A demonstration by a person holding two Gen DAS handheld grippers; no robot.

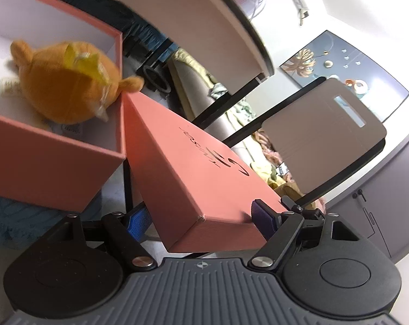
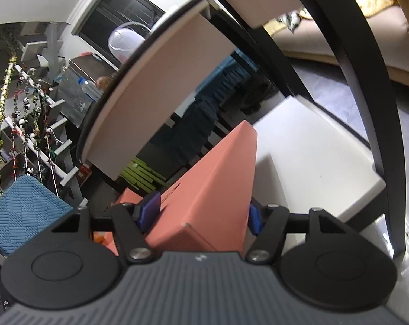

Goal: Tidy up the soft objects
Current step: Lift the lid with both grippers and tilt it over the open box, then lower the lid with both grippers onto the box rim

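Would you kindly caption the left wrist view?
Left hand-held gripper grips a pink lid beside the open box holding an orange plush toy.

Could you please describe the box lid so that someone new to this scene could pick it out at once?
Find the open salmon-pink box holding an orange plush toy. Beside it, the box lid is the flat pink piece with dark script, tilted and clamped by both grippers.

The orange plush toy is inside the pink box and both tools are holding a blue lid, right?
Not quite: the lid is pink, not blue. The left wrist view shows it. The orange plush toy does sit inside the pink box, and the left tool and right tool both hold it.
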